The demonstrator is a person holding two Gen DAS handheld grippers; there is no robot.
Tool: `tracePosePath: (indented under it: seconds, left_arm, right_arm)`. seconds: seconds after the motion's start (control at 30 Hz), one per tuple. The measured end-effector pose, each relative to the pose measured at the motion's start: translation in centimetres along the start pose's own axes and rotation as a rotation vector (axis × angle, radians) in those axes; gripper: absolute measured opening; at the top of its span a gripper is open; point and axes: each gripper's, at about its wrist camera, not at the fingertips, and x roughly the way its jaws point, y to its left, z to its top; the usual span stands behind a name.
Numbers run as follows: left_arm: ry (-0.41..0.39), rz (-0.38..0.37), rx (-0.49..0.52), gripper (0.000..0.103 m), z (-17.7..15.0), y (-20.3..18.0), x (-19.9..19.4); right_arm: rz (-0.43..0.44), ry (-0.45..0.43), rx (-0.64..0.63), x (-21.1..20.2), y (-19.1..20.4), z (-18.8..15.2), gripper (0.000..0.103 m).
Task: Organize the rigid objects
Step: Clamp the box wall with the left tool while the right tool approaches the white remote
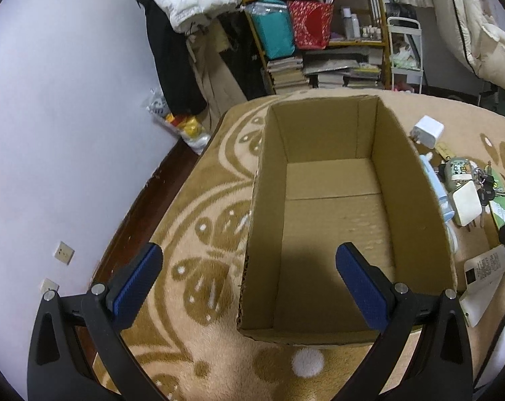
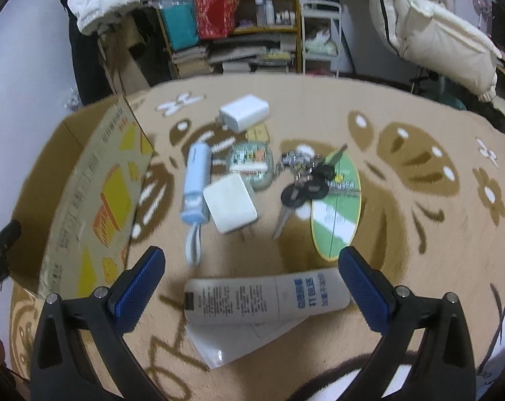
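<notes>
An open, empty cardboard box point(image 1: 332, 200) stands on the patterned blanket; it also shows at the left in the right wrist view point(image 2: 95, 200). My left gripper point(image 1: 249, 284) is open, hovering over the box's near left wall. My right gripper point(image 2: 252, 287) is open just above a white tube point(image 2: 265, 297) lying on a white card. Beyond it lie a square white charger point(image 2: 230, 204), a light blue device with a strap point(image 2: 195, 183), a bunch of keys point(image 2: 305, 180), a green oval tag point(image 2: 337, 214), a patterned case point(image 2: 252, 163) and a second white charger point(image 2: 245, 112).
The blanket point(image 2: 419, 234) covers a raised surface whose left edge drops to a dark floor by the wall point(image 1: 51, 133). A bookshelf point(image 1: 319, 33) with books and bags stands behind, with jackets hanging nearby.
</notes>
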Motion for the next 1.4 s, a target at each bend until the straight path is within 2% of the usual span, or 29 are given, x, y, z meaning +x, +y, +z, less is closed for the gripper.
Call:
tracePosePath:
  seconds: [0.17, 0.27, 0.57, 0.87, 1.0, 1.1, 1.23, 1.4]
  left_arm:
    - [0.034, -0.005, -0.021, 0.102, 0.4, 0.3, 1.3]
    - [0.060, 0.005, -0.011, 0.102, 0.4, 0.1, 2.2]
    - [0.135, 0.016, 0.017, 0.102, -0.1, -0.5, 3.6]
    - [0.190, 0.015, -0.016, 0.102, 0.2, -0.1, 5.4]
    - [0.236, 0.064, 0.015, 0.102, 0.3, -0.6, 6.4]
    - [0.248, 0.045, 0.018, 0.101, 0.1, -0.8, 6.5]
    - [0.258, 0.042, 0.018, 0.095, 0.1, -0.8, 6.8]
    - [0.209, 0.047, -0.040, 0.093, 0.2, -0.1, 6.3]
  right_arm:
    - [-0.005, 0.069, 0.013, 1.2, -0.3, -0.5, 0.103]
    - [0.014, 0.094, 0.018, 1.7, -0.3, -0.8, 0.103]
    - [-0.004, 0.166, 0.018, 2.6, 0.2, -1.6, 0.103]
    - [-0.004, 0.247, 0.042, 4.0, -0.2, -2.2, 0.103]
    - [-0.010, 0.245, 0.047, 4.1, -0.3, -2.2, 0.103]
    - [-0.016, 0.245, 0.046, 4.2, -0.3, -2.2, 0.103]
    - [-0.029, 0.237, 0.038, 4.5, -0.1, -1.8, 0.103]
    - [-0.039, 0.225, 0.035, 4.7, -0.1, -1.4, 0.103]
